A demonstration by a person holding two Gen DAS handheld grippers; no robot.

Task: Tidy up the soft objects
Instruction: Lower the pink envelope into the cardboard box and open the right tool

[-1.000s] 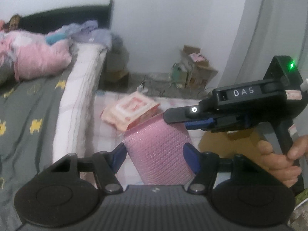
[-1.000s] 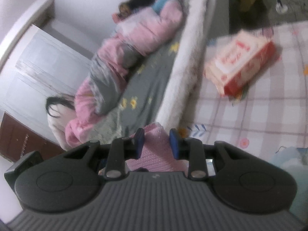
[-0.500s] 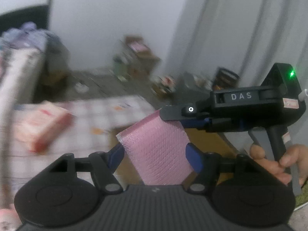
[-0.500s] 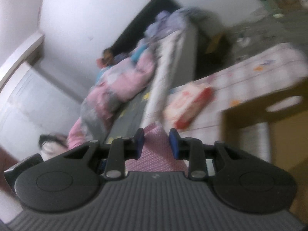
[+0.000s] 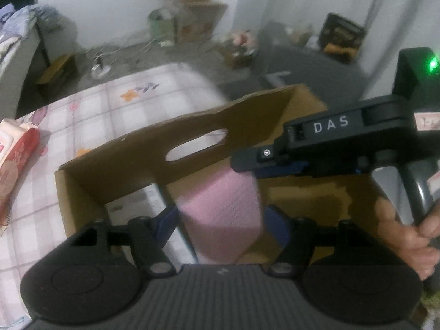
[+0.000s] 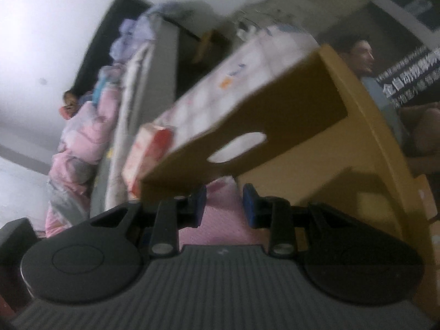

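A pink bubble-wrap pad (image 5: 222, 211) is held between both grippers over an open cardboard box (image 5: 143, 148). My left gripper (image 5: 221, 221) is shut on its lower part. My right gripper (image 5: 247, 166) comes in from the right and pinches its top edge. In the right wrist view the right gripper (image 6: 222, 206) is shut on the pink pad (image 6: 220, 220), with the box wall (image 6: 275, 115) and its handle slot just ahead. A white packet (image 5: 148, 203) lies inside the box at the left.
The box stands on a checked pink-and-white mattress (image 5: 104, 104). A red-and-pink tissue pack (image 5: 15, 162) lies to its left, also in the right wrist view (image 6: 151, 148). A bed with pink bedding (image 6: 90, 126) is beyond. Floor clutter and boxes (image 5: 192, 13) stand by the far wall.
Both grippers have carried the pink pad to the right, away from the bed and the tissue pack, and now hold it over the open cardboard box.
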